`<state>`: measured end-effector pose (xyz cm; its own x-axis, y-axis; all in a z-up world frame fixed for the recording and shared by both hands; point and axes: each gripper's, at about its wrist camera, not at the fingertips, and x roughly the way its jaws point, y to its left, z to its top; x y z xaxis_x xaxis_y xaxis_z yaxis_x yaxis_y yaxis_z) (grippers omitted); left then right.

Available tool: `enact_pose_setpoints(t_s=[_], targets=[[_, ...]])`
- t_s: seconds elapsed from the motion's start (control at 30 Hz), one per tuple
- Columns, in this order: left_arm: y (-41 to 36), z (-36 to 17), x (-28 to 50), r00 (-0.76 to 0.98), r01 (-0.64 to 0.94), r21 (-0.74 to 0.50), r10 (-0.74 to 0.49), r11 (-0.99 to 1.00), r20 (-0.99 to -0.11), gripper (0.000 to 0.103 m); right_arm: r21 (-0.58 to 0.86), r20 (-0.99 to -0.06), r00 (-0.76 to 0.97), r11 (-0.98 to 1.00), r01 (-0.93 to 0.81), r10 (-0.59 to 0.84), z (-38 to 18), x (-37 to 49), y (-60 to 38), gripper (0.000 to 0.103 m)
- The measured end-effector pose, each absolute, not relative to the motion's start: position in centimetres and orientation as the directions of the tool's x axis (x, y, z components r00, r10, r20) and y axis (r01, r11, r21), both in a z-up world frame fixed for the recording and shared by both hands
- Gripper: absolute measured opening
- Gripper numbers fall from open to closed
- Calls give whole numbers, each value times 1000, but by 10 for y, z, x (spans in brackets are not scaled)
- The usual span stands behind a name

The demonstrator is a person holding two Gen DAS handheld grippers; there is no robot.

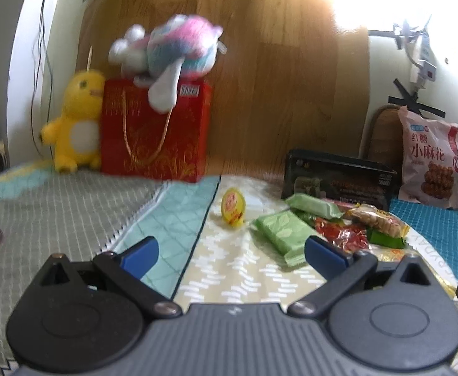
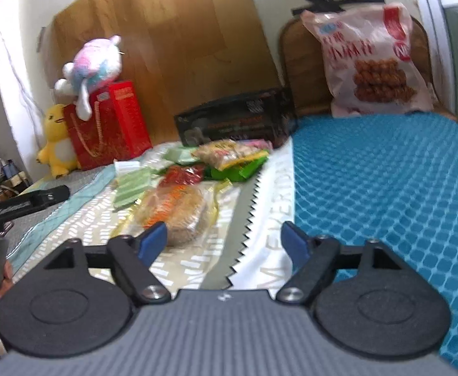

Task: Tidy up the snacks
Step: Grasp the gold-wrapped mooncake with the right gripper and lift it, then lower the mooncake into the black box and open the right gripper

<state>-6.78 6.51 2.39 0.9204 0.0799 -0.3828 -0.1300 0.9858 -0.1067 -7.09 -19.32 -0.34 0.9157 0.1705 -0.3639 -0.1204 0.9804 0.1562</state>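
A heap of snacks lies on the patterned cloth: two green packets (image 1: 283,230), a red foil packet (image 1: 343,235), a peanut-bar packet on a green wrapper (image 1: 382,224) and a small yellow jelly cup (image 1: 233,206) standing apart to their left. My left gripper (image 1: 232,253) is open and empty, just short of the green packets. In the right wrist view the heap (image 2: 229,156) lies ahead with a round clear-wrapped cake (image 2: 175,211) nearest. My right gripper (image 2: 225,244) is open and empty, its left finger beside the cake.
A red gift bag (image 1: 155,131) with a plush toy on top and a yellow duck plush (image 1: 77,122) stand back left. A black box (image 1: 338,177) lies behind the snacks. A big pink snack bag (image 2: 369,62) leans at the back of the blue mat (image 2: 385,172).
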Motion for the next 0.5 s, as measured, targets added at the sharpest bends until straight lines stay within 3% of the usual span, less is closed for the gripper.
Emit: enact_pose_setpoints(t_s=[0.13, 0.27, 0.43, 0.5], targets=[[74, 29, -48, 872, -49, -158, -35, 986, -488, 101, 30, -426, 879, 974, -225, 216, 13, -59, -189, 71], [72, 48, -23, 797, 129, -296, -276, 946, -537, 96, -22, -517, 799, 928, -371, 307, 27, -36, -191, 71], [49, 42, 9, 658, 239, -378, -436, 894, -614, 80, -21, -615, 697, 875, -483, 369, 25, -8, -186, 70], [40, 34, 20, 600, 256, -405, -473, 878, -645, 73, -51, -646, 670, 855, -516, 366, 16, -3, -180, 65]])
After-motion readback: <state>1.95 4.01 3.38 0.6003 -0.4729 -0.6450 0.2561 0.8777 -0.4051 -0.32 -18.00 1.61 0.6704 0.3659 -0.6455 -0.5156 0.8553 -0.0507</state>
